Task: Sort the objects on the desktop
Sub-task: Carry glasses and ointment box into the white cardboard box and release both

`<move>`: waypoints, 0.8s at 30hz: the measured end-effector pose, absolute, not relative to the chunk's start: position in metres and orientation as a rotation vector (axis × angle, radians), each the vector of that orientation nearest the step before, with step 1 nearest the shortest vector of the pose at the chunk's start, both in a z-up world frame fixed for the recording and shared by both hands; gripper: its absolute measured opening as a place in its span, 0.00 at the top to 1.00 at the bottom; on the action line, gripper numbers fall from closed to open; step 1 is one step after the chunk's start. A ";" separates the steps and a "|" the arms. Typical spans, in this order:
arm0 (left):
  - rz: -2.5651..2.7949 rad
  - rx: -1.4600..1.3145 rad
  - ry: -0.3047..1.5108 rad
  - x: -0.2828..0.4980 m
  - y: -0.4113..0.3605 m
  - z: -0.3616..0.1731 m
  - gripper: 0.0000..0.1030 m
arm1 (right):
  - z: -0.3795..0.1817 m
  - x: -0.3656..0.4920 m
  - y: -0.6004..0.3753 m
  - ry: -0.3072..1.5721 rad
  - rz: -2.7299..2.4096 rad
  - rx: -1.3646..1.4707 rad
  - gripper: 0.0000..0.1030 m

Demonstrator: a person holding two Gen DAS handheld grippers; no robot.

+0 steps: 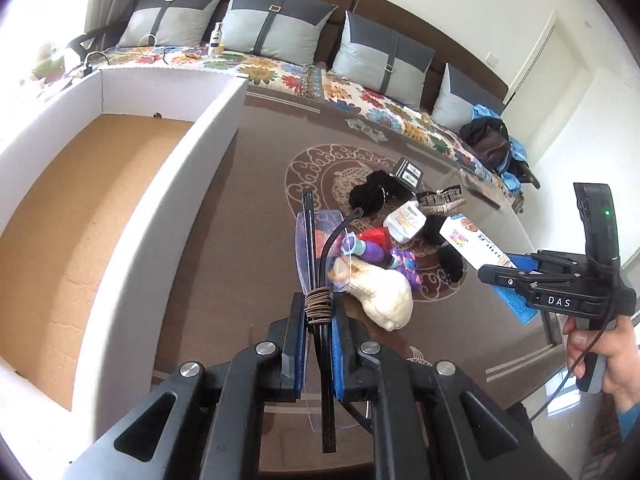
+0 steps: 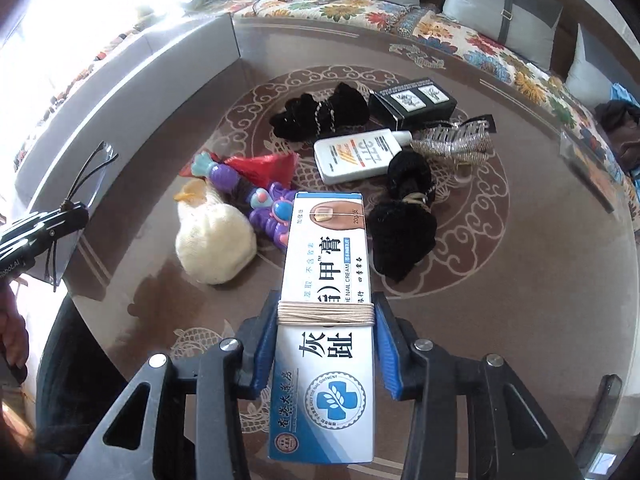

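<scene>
- Cardboard, white and blue: the nail cream box (image 2: 326, 320) is clamped between the pads of the right gripper (image 2: 326, 340), lifted clear of the table (image 2: 520, 320) above its near edge.
- Clear plastic sheet with black rods (image 1: 318, 264), bound by a coil of cord, is pinched in the tightly closed left gripper (image 1: 318, 344), also in the air, just beside the near corner of the white box (image 1: 132, 216).
- That white box, on the table's left side, shows only its bare brown floor; nothing looks sorted into it yet.
- Left on the table's middle, in one loose pile: cream knitted toy (image 2: 214, 240), purple figure (image 2: 256, 200), white lotion bottle (image 2: 360, 156), two black scrunchies (image 2: 320, 116), black carton (image 2: 412, 102), glittery hair clip (image 2: 456, 140).
- My judgement: the sorting has barely started, with two items in hand and the rest waiting.
</scene>
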State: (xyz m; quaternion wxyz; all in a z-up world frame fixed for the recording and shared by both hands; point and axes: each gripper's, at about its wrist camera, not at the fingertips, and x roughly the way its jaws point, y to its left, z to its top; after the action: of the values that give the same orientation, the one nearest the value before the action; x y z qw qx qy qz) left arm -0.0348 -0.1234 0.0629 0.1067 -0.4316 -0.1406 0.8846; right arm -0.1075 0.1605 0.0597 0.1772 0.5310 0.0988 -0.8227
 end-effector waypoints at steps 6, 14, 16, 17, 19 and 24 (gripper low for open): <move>2.788 -1.255 -0.445 -0.030 -0.218 0.098 0.90 | 0.130 -0.119 0.055 0.253 -2.291 1.254 0.57; 2.885 -1.540 -0.458 -0.036 -0.318 0.055 0.90 | 0.135 -0.108 -0.134 0.195 -2.085 1.096 0.57; 2.884 -1.603 -0.444 -0.035 -0.328 0.042 0.90 | 0.115 -0.108 -0.170 0.226 -2.061 1.124 0.57; 2.882 -1.629 -0.437 -0.034 -0.332 0.036 0.90 | 0.104 -0.109 -0.184 0.249 -2.057 1.138 0.57; 2.879 -1.659 -0.428 -0.032 -0.335 0.028 0.89 | 0.082 -0.110 -0.201 0.280 -2.048 1.164 0.57; 2.944 -1.695 -0.356 -0.028 -0.330 0.020 0.55 | 0.051 -0.113 -0.208 0.187 -1.986 1.247 0.42</move>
State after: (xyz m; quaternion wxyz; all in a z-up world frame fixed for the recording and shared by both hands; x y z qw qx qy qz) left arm -0.0279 -0.3298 0.0195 -0.1364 -0.4917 -0.1032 0.8538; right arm -0.1130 -0.2082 0.0509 0.3844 0.4892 0.0735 -0.7794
